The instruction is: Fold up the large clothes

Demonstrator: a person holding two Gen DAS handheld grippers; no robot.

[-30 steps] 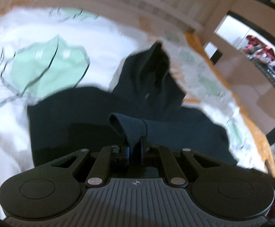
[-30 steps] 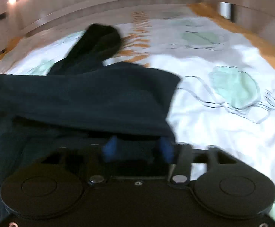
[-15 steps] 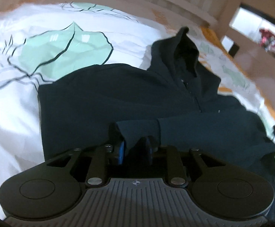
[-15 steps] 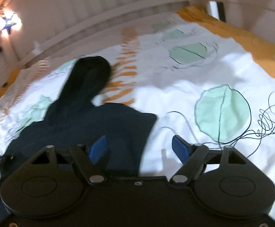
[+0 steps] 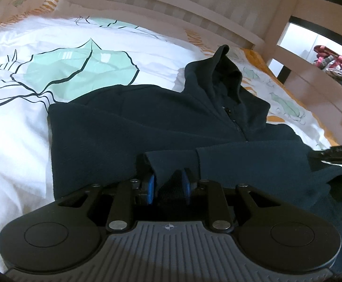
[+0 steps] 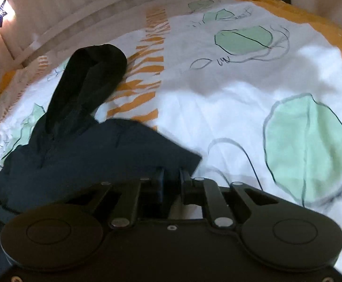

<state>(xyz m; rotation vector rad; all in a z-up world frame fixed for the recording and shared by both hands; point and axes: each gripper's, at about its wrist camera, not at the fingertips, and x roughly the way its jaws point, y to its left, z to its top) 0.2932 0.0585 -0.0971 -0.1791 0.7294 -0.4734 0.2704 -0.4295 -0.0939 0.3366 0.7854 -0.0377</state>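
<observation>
1. Left tongs (image 5: 167, 184) narrowly parted, blue pads either side of the sleeve cuff (image 5: 164, 158); grip looks slack, not firmly pinched
2. Right tongs (image 6: 171, 176) nearly closed at the hoodie's side edge; whether cloth is caught, cannot tell
3. Dark hoodie (image 5: 147, 127) lies flat on the bed (image 5: 13, 141), sleeve folded across the chest
4. Judgement: lay cuff level with the far side seam, let go low, smooth outward to avoid bunching
5. Long axis runs hem to hood; hood (image 5: 220, 70) points away, toward the headboard (image 5: 147, 2)
</observation>
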